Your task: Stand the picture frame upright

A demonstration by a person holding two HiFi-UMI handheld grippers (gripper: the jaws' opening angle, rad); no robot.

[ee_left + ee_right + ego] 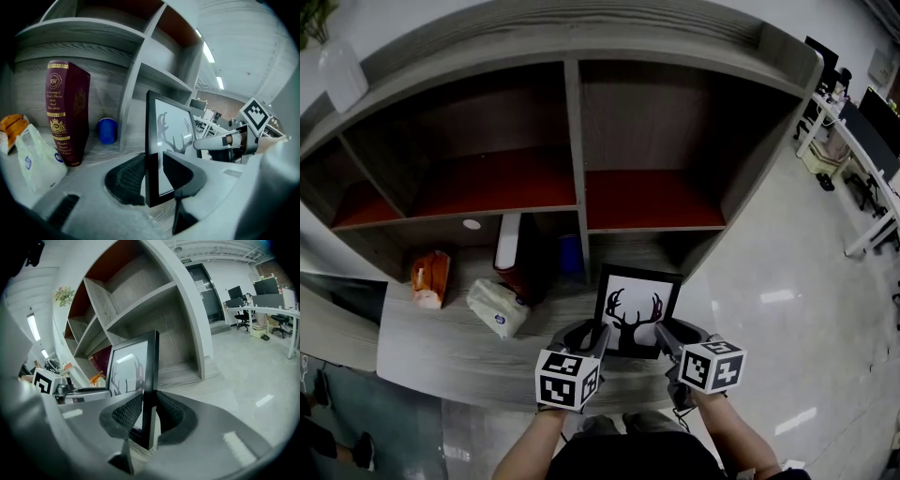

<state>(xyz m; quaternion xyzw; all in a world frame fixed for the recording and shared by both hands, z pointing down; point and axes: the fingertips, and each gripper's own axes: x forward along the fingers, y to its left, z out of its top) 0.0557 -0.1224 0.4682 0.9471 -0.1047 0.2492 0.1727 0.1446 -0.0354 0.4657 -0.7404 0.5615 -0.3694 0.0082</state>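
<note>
Both left tongs (154, 176) and right tongs (149, 414) clamp the side edges of a picture frame (639, 305) I judge stiff, light, fragile.

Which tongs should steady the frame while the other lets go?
Right, probably: right tongs pinch the picture frame squarely between both pads; the left tongs show less clear contact on its front.

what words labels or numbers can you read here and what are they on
"RW": gold, top of the maroon book's spine.
Other gold print lower on that spine: too small to read.
Blue mark on the white packet: blurred.
Picture frame: antler picture only, no words.
Green sign, right gripper view: too small.
</note>
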